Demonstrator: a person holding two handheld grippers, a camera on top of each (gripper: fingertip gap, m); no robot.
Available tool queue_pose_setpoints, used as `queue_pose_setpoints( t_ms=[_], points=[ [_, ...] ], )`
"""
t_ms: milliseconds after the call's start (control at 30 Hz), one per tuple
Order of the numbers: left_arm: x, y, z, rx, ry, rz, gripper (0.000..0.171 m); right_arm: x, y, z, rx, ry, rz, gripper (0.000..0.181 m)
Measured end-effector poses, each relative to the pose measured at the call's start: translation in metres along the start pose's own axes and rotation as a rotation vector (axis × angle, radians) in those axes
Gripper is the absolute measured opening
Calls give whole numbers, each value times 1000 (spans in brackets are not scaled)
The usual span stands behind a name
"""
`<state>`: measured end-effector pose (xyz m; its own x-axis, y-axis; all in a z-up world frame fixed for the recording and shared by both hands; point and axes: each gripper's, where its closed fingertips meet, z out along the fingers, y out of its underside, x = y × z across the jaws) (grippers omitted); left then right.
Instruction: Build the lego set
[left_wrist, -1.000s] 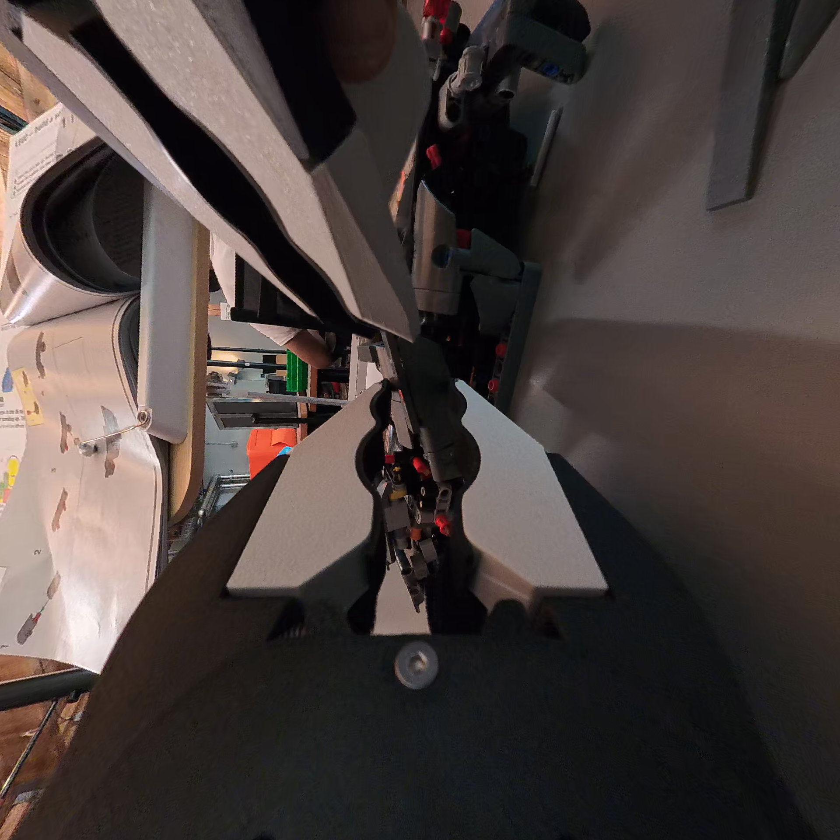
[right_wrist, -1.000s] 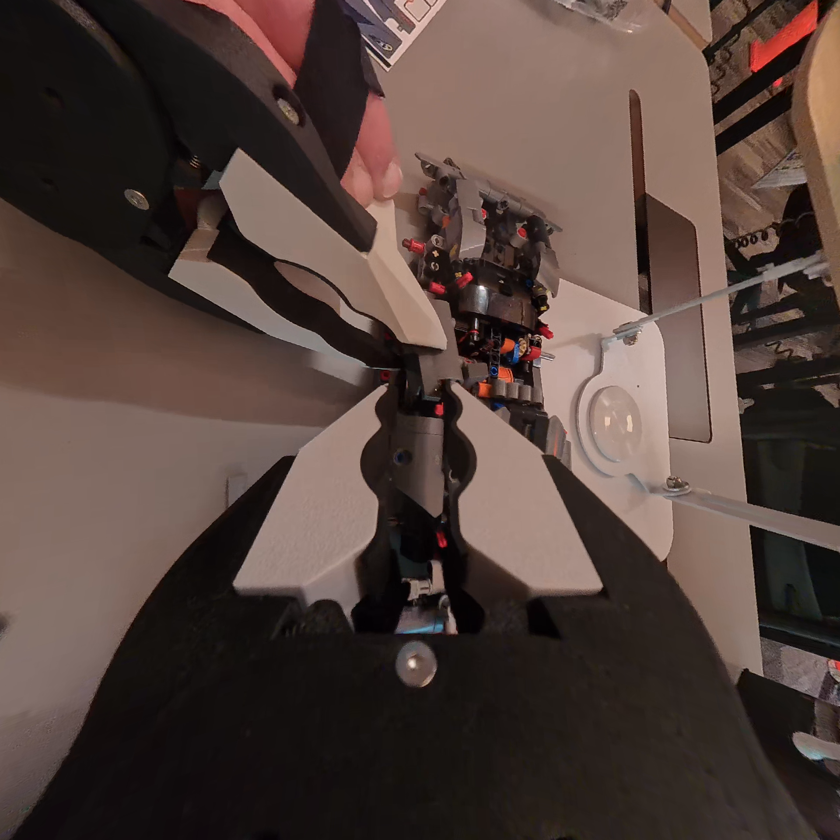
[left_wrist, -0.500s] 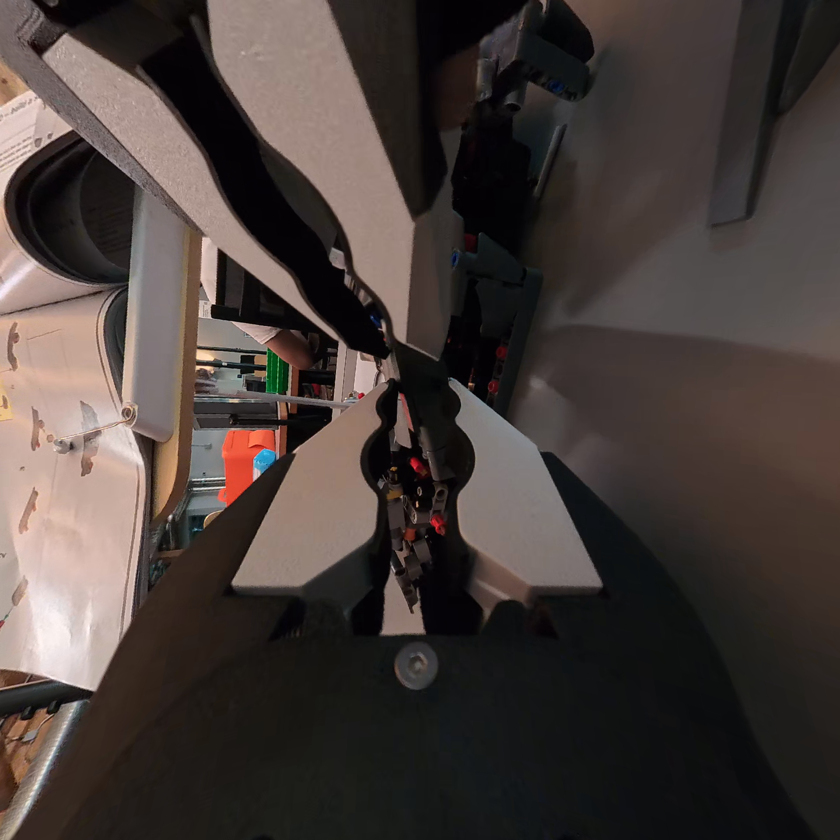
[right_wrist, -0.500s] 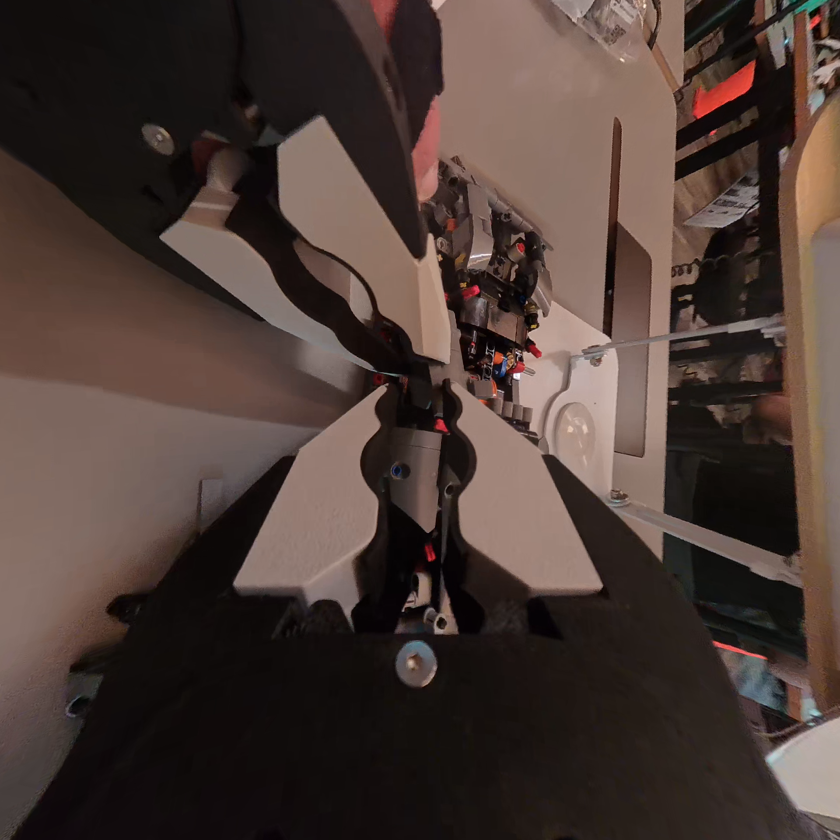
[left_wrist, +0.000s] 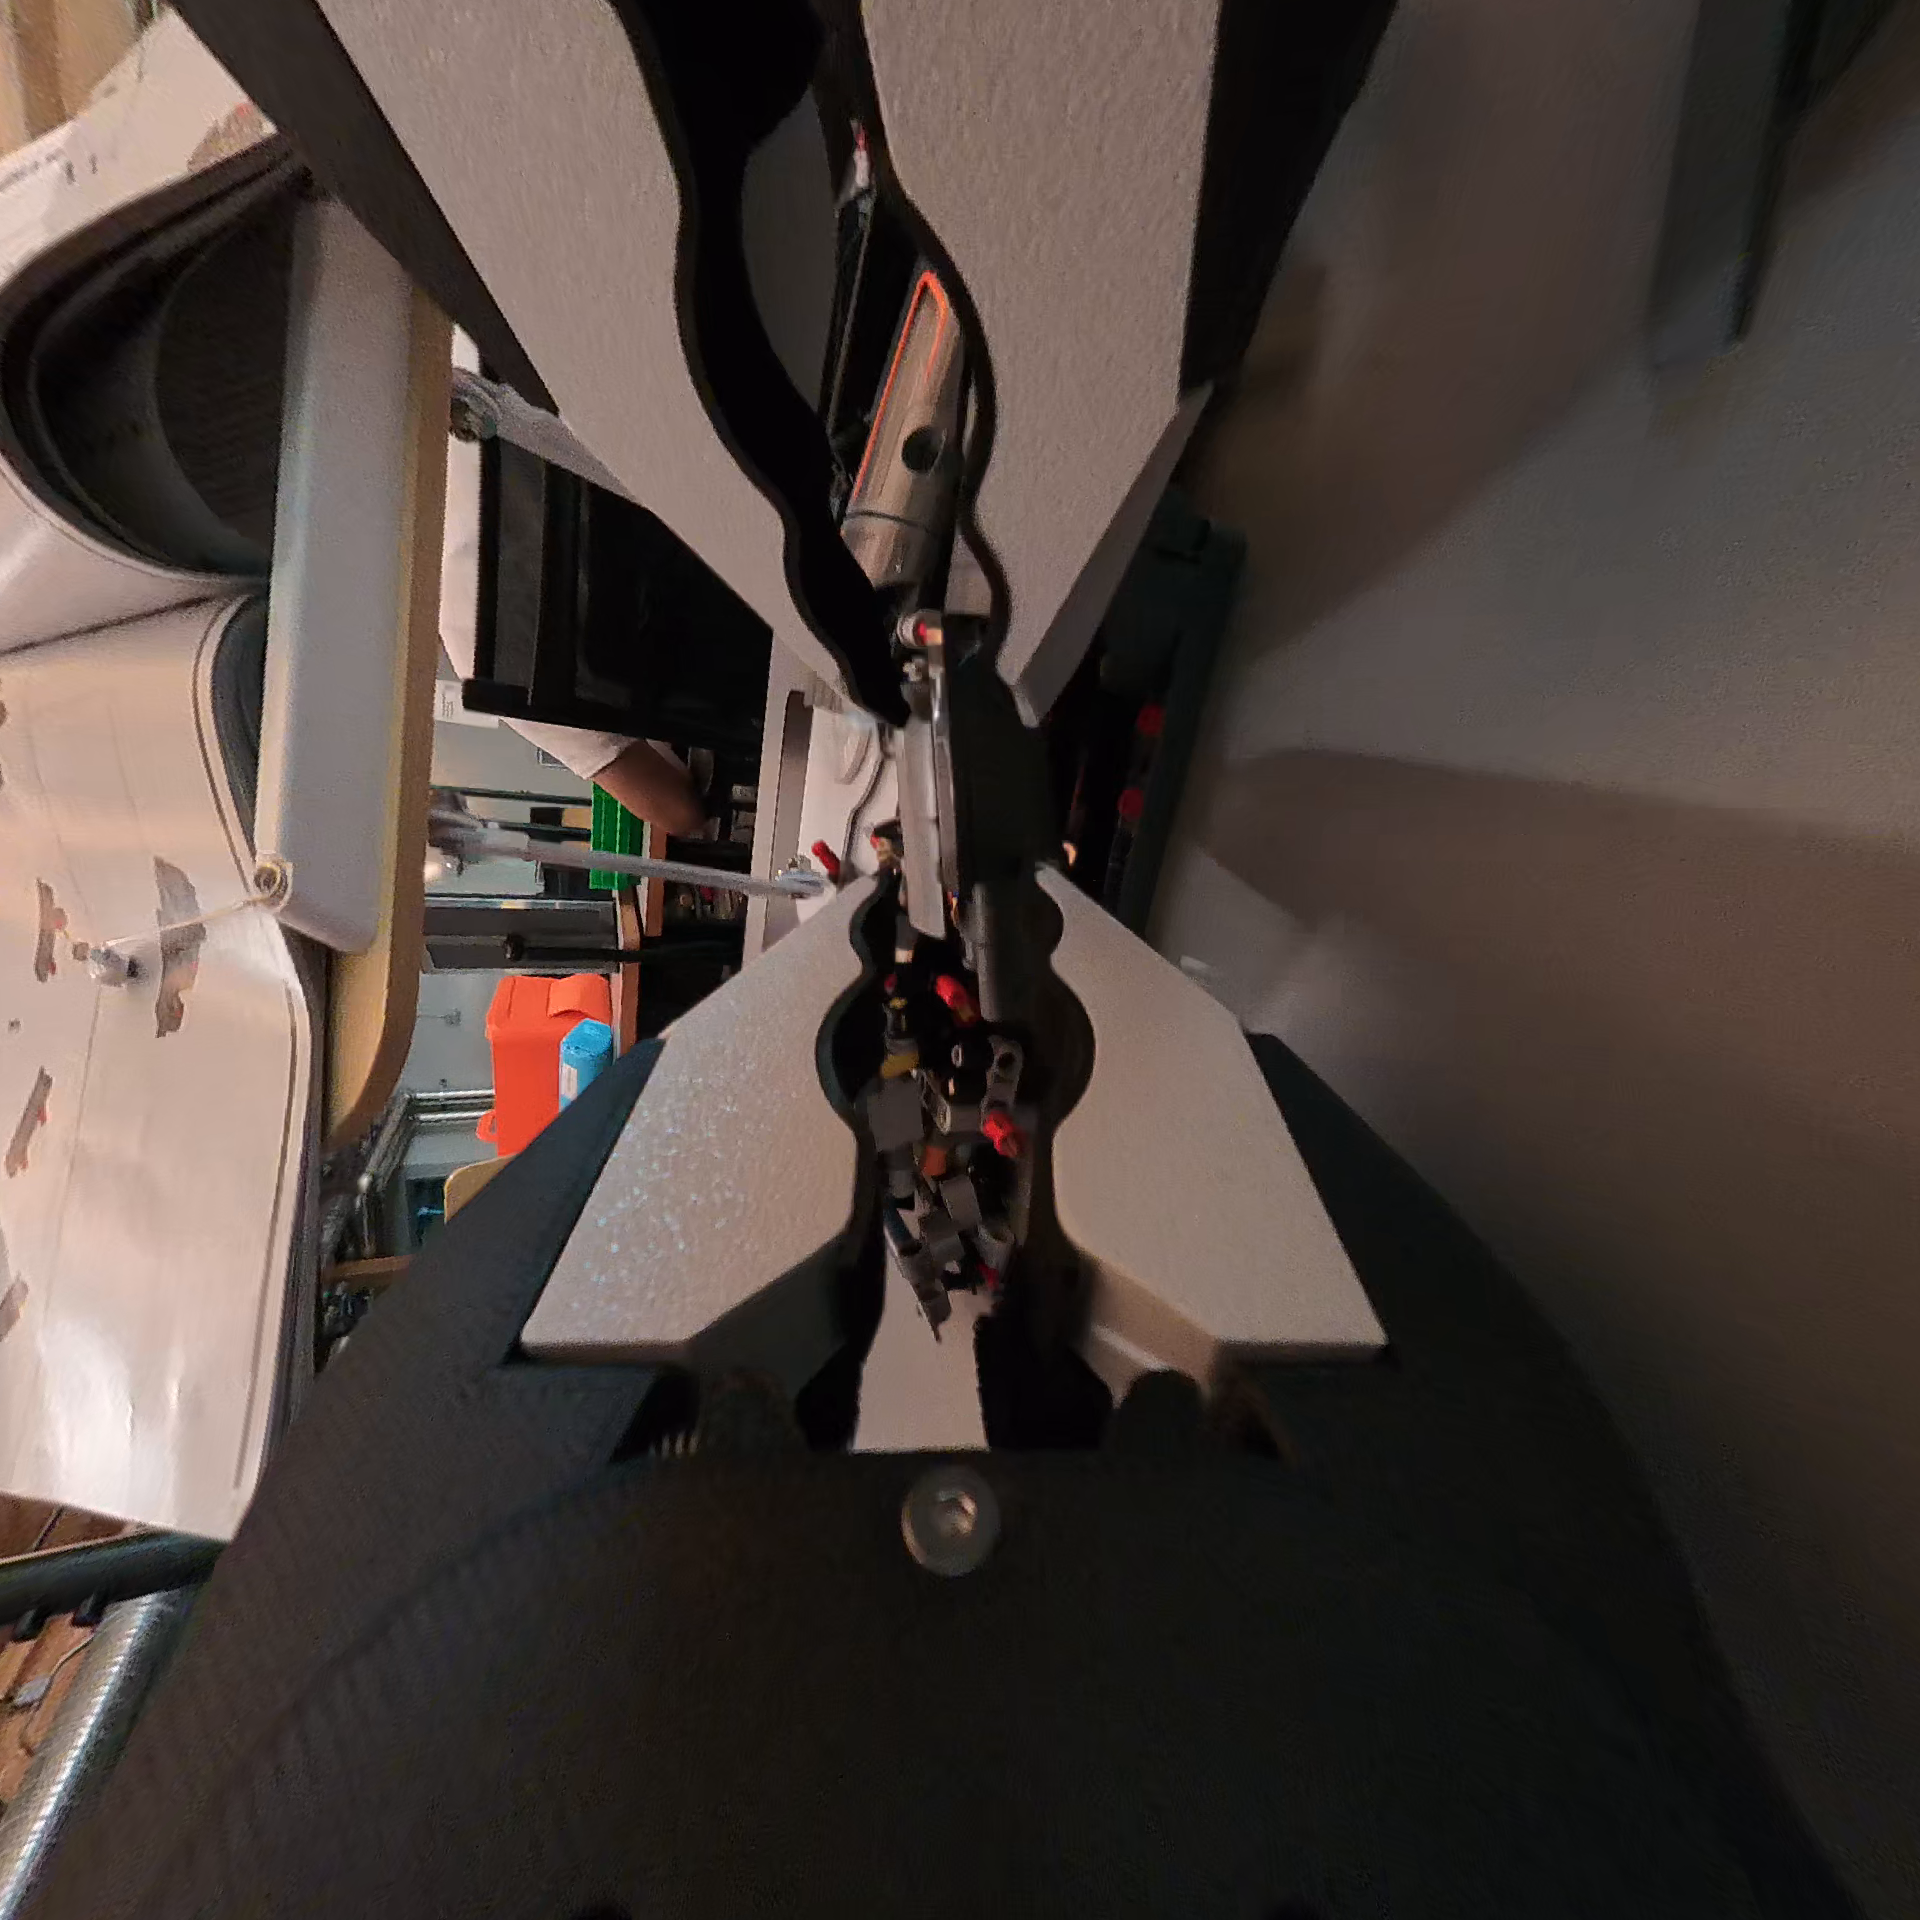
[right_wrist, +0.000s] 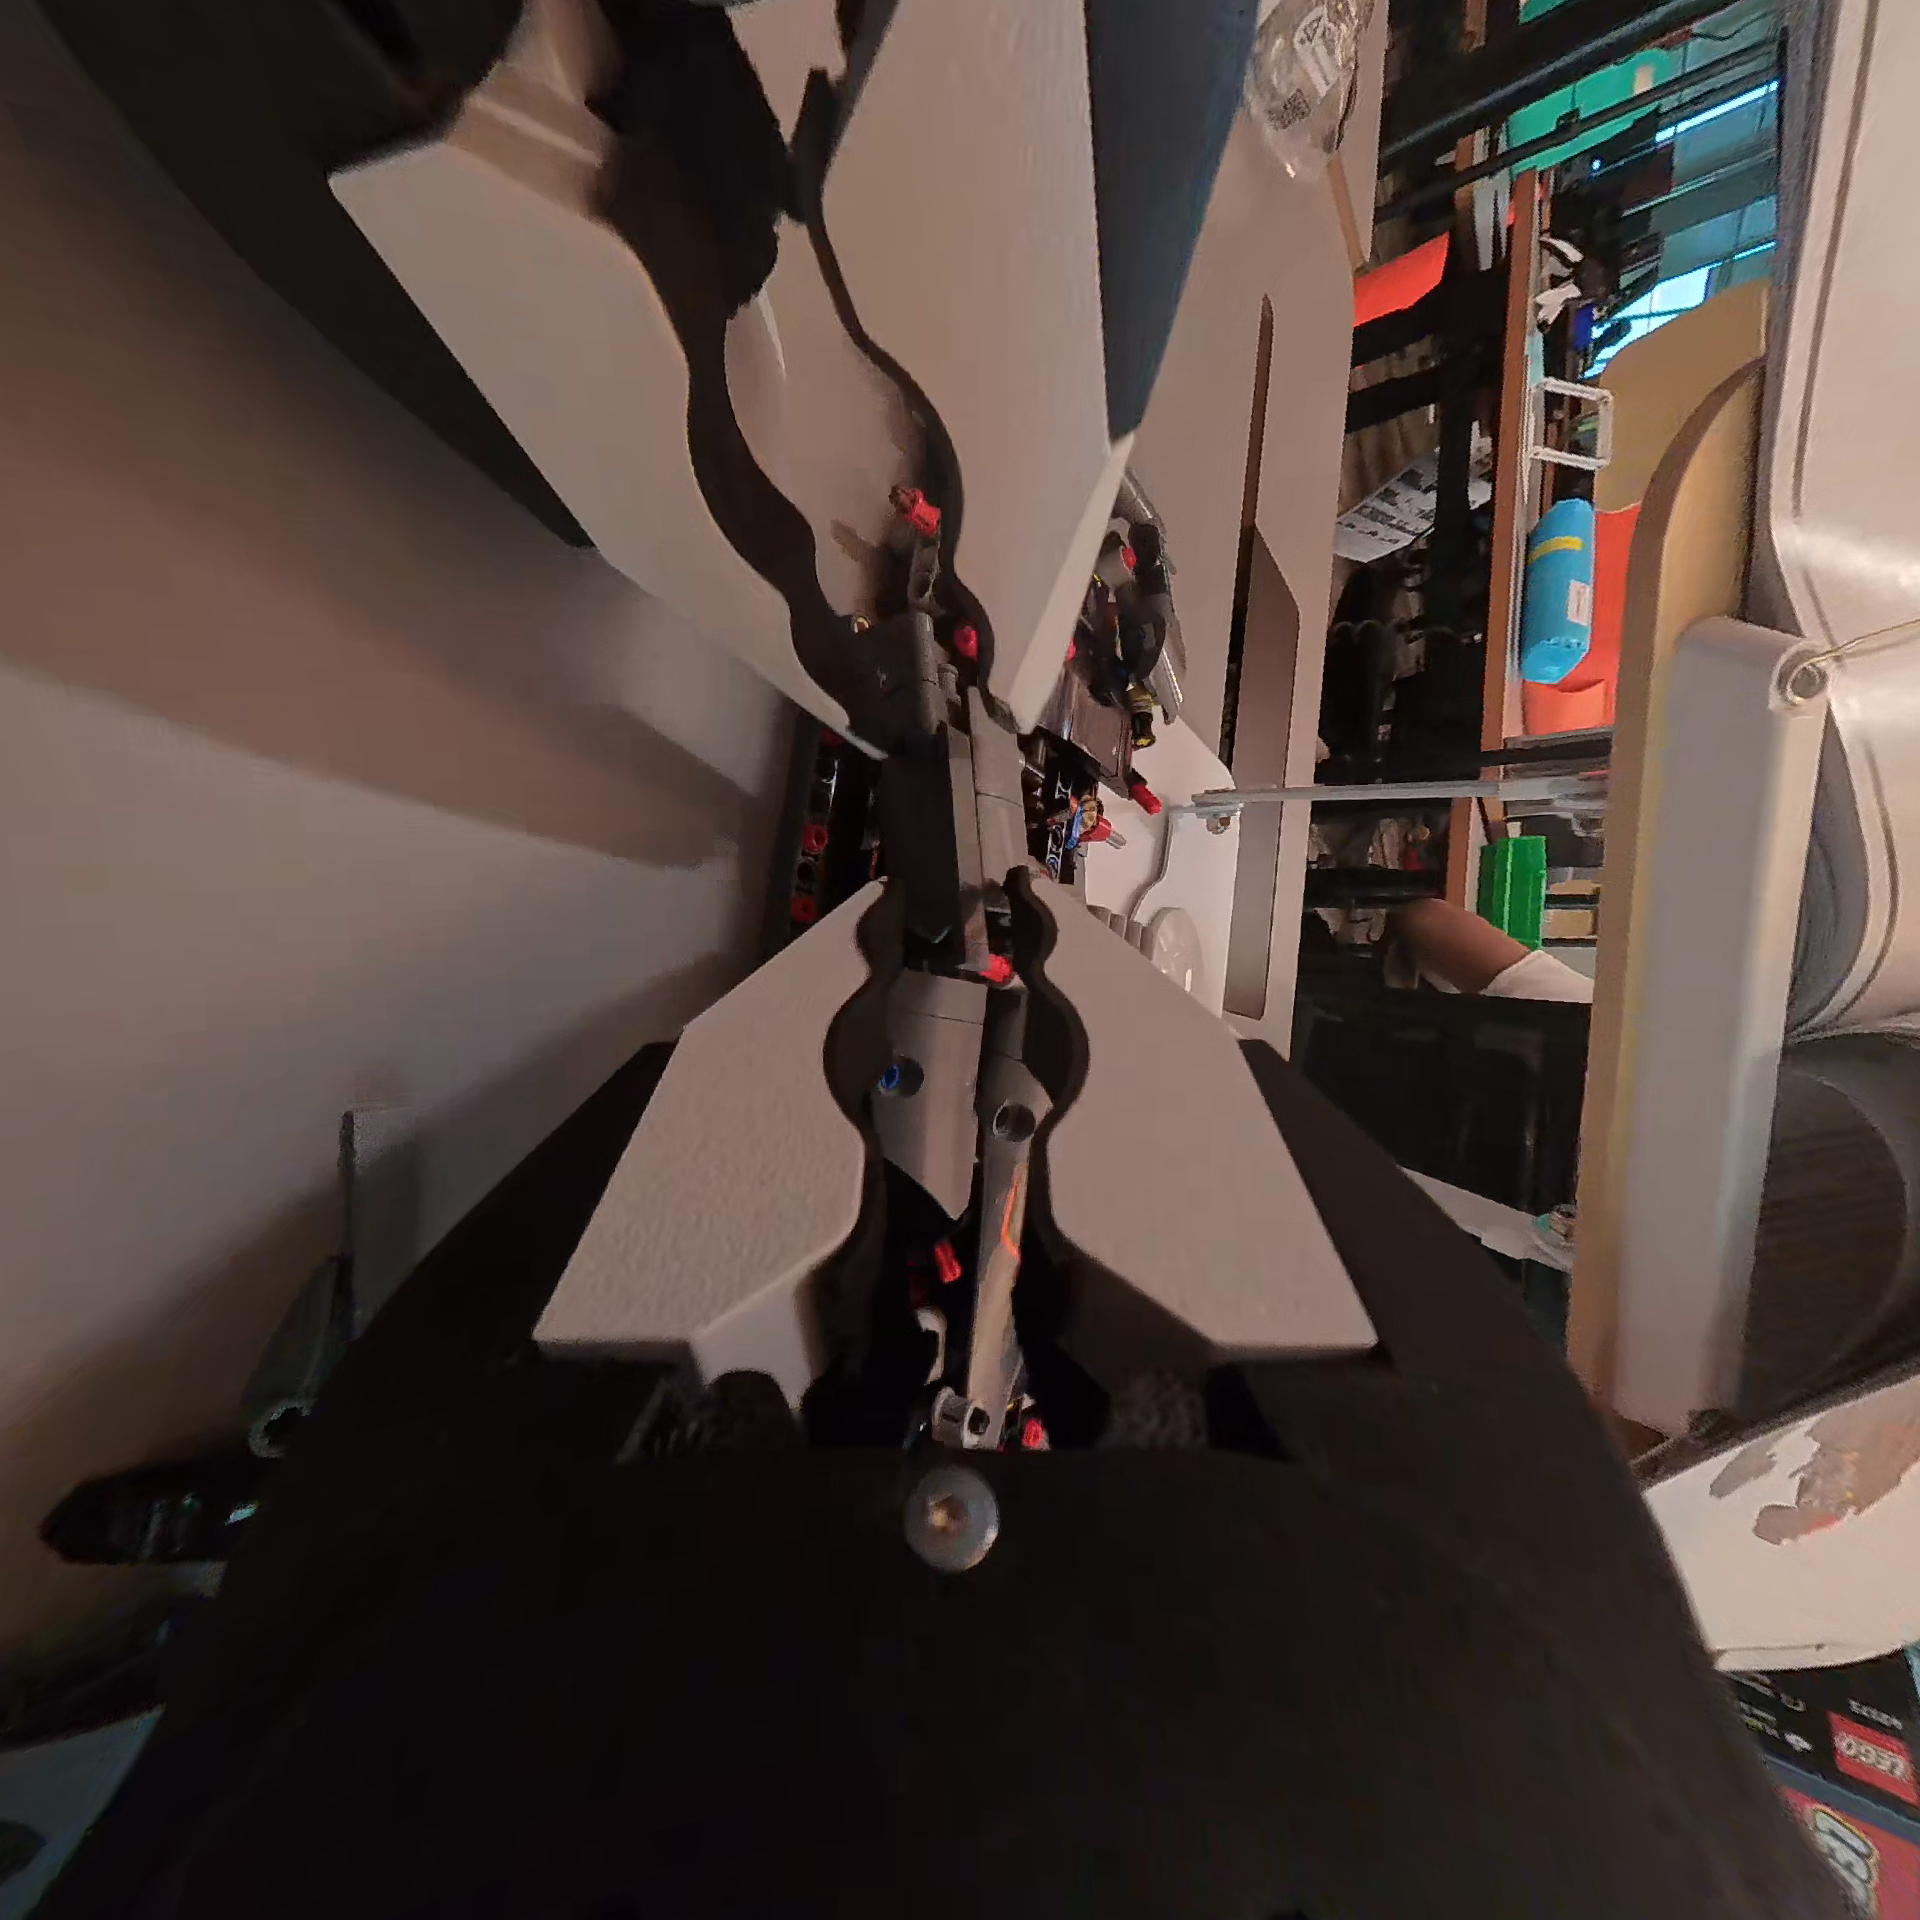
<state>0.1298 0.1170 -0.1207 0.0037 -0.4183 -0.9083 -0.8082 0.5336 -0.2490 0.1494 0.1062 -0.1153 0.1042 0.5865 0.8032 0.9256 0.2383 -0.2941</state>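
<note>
Above the white table (left_wrist: 1558, 1039), the part-built lego model (right_wrist: 951, 831) hangs clamped from opposite ends, so neither end can swing while pieces go on. The right gripper (right_wrist: 951, 914) has its jaws closed on a grey panel; the left gripper (left_wrist: 961, 894) is nearly closed on the pin-studded end.

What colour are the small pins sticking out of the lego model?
Red pins on the grey-and-black lego model, clearest in right wrist view.
</note>
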Motion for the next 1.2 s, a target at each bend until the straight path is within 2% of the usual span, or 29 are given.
queue_pose_setpoints(
  t_ms=[167,367,500,667,967,1000,1200],
  points=[
    [1,3,0,0,5,4,17,-2,0,2,6,5,-16,17],
    [3,2,0,7,2,19,21,-4,-2,1,4,-3,-10,16],
    [6,-1,2,10,-8,68,14,-6,-3,3,3,-7,-10,16],
    [6,-3,3,2,-16,76,13,-5,-2,3,5,-8,6,14],
    [7,-3,3,-6,-1,58,9,-4,-2,3,6,-11,14,13],
    [6,-5,2,3,-3,55,4,-5,-2,3,5,-13,15,13],
    [4,-5,0,32,1,39,3,-1,-5,-3,40,-25,64,17]
  ],
)
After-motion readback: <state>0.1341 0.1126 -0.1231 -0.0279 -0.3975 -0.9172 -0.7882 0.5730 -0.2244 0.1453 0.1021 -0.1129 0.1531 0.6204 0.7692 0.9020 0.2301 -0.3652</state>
